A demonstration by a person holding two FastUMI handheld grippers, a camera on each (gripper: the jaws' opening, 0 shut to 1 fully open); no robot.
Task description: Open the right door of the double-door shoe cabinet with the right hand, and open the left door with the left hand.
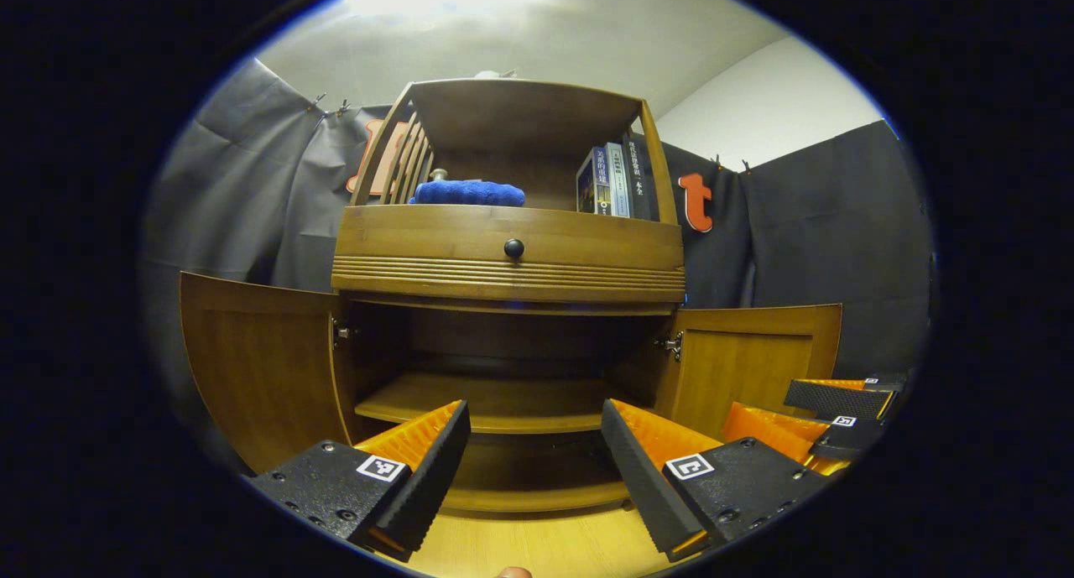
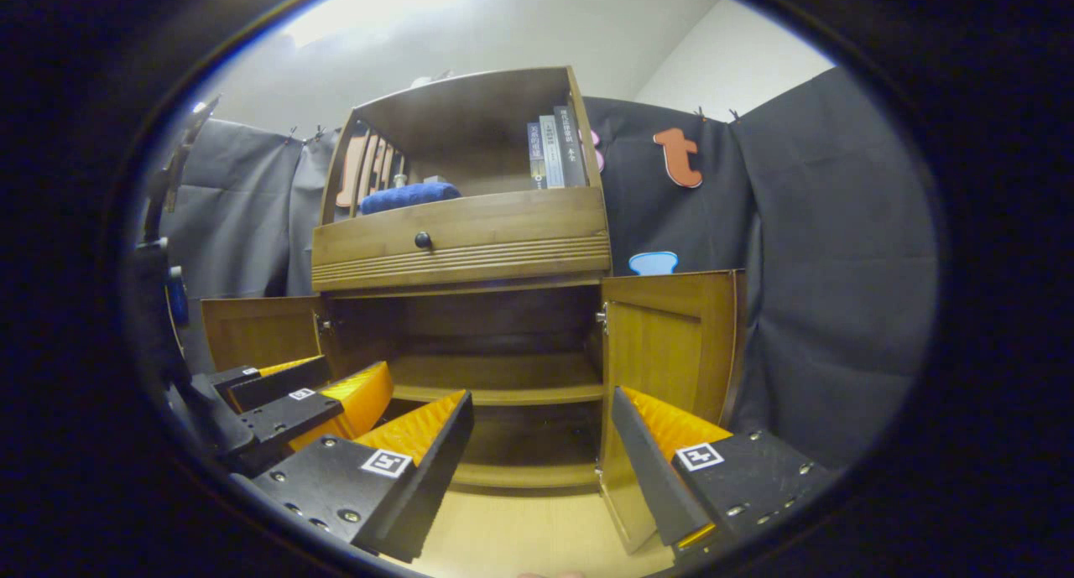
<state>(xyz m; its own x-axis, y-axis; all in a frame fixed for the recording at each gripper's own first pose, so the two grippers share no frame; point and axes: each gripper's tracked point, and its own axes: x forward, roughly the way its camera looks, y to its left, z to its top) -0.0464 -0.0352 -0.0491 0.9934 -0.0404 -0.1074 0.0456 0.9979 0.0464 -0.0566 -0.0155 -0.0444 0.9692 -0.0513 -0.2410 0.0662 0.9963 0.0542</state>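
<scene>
The wooden shoe cabinet (image 1: 510,251) stands ahead with both lower doors swung wide. Its left door (image 1: 256,364) and right door (image 1: 751,360) flank a dark interior with an empty shelf (image 1: 495,402). My left gripper (image 1: 535,444) is open in front of the opening, nothing between its fingers. In the right gripper view the right door (image 2: 667,343) stands open just beyond my right gripper (image 2: 541,452), which is open and holds nothing. The left door (image 2: 260,330) shows behind the left gripper (image 2: 289,402). The right gripper (image 1: 826,423) appears at the lower right of the left gripper view.
A drawer with a black knob (image 1: 513,247) sits above the doors. The upper shelf holds a folded blue cloth (image 1: 468,193) and upright books (image 1: 611,179). Light wooden floor (image 1: 537,549) lies under the grippers. Grey-black booth cloth (image 2: 831,251) hangs on both sides.
</scene>
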